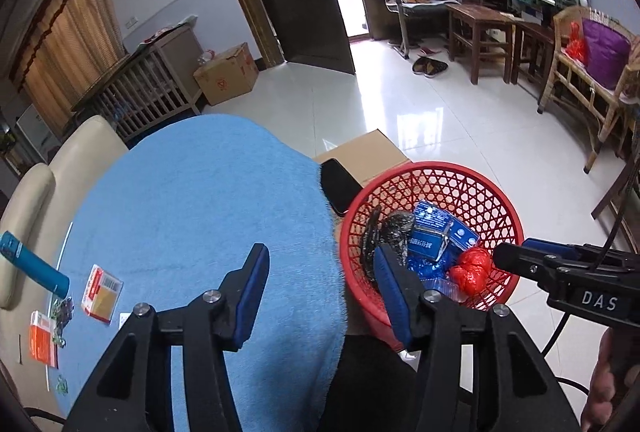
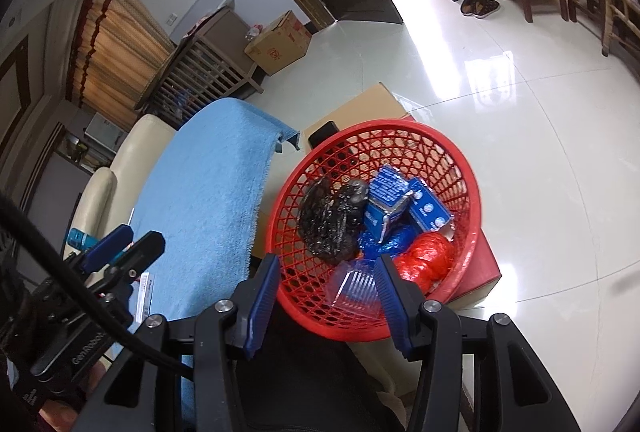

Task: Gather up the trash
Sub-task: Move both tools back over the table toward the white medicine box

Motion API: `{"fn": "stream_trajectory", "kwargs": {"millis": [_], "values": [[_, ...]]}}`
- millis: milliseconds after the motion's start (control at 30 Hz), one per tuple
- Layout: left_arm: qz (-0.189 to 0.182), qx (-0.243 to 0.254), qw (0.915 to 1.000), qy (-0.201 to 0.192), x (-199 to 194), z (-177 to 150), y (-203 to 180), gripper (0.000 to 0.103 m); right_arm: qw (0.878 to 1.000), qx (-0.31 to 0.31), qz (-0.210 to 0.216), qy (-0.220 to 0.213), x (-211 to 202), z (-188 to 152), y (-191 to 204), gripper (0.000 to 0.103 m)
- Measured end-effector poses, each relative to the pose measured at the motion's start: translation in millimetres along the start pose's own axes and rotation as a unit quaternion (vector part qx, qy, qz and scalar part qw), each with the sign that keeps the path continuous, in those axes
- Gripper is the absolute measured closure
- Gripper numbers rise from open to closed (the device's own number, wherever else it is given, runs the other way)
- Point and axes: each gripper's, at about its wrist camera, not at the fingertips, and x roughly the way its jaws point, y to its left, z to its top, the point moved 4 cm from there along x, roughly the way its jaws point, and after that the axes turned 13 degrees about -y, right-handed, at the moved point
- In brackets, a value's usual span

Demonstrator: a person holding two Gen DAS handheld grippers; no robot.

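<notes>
A red mesh basket [image 1: 472,179] [image 2: 400,135] stands beside the blue-towelled table [image 1: 192,199] [image 2: 216,183]. It holds blue cartons [image 1: 430,228] [image 2: 386,199], a black crumpled bag [image 2: 328,220], a red bag [image 1: 472,268] [image 2: 424,256] and clear plastic [image 2: 356,288]. My left gripper [image 1: 320,268] is open and empty over the table's edge. My right gripper [image 2: 326,284] is open and empty above the basket's near rim; it also shows in the left wrist view [image 1: 516,252]. On the table lie a red-and-white box [image 1: 102,292], an orange box [image 1: 42,340] and a blue tube [image 1: 32,264].
A black phone [image 1: 338,187] lies on a cardboard box [image 1: 368,151] behind the basket. A cream chair [image 1: 48,183] stands left of the table. Wooden stools [image 1: 480,31], a wicker bench [image 1: 592,71] and a carton [image 1: 228,71] stand around the tiled floor.
</notes>
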Motion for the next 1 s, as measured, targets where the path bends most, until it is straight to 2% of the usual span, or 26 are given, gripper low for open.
{"fn": "stream_trajectory", "kwargs": {"millis": [500, 1000], "values": [[0.026, -0.049, 0.9983, -0.018, -18, -10, 44, 0.048, 0.999, -0.051, 0.006, 0.013, 6, -12, 45, 0.049], [0.049, -0.104, 0.993, -0.029, -34, -33, 101, 0.048, 0.993, -0.117, 0.015, 0.031, 14, -32, 104, 0.049]]}}
